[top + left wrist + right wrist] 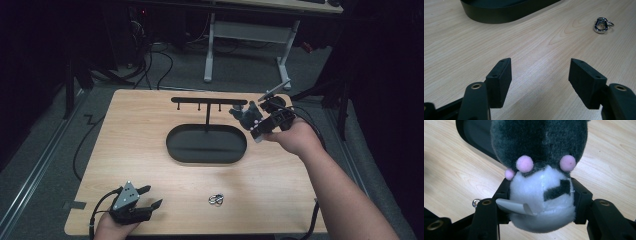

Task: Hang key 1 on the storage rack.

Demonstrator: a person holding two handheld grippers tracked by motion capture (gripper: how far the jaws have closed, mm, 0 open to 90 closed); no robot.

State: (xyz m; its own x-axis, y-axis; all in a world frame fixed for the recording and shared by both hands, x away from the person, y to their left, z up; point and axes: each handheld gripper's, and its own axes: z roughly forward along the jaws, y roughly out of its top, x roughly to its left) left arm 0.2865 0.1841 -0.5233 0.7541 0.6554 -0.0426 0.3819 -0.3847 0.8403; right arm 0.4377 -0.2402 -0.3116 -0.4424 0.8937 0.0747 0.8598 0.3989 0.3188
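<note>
My right gripper point(255, 122) is shut on a small plush toy point(541, 170), dark grey on top with a white belly and pink pompoms. It holds the plush toy point(245, 116) above the table, just right of the black stand's crossbar point(209, 100). The stand rises on a thin post from a black oval tray point(206, 144) in the middle of the table. A silver clasp with a ring point(216, 199) lies on the wood near the front edge. My left gripper point(152, 197) rests open at the front left, with the clasp point(602, 24) ahead to its right.
The wooden table point(125, 150) has bare wood on both sides of the tray point(506, 11). A small silver piece point(476, 202) shows behind the left jaw in the right gripper view. Beyond the table stand a white desk frame point(245, 35) and cables on the floor.
</note>
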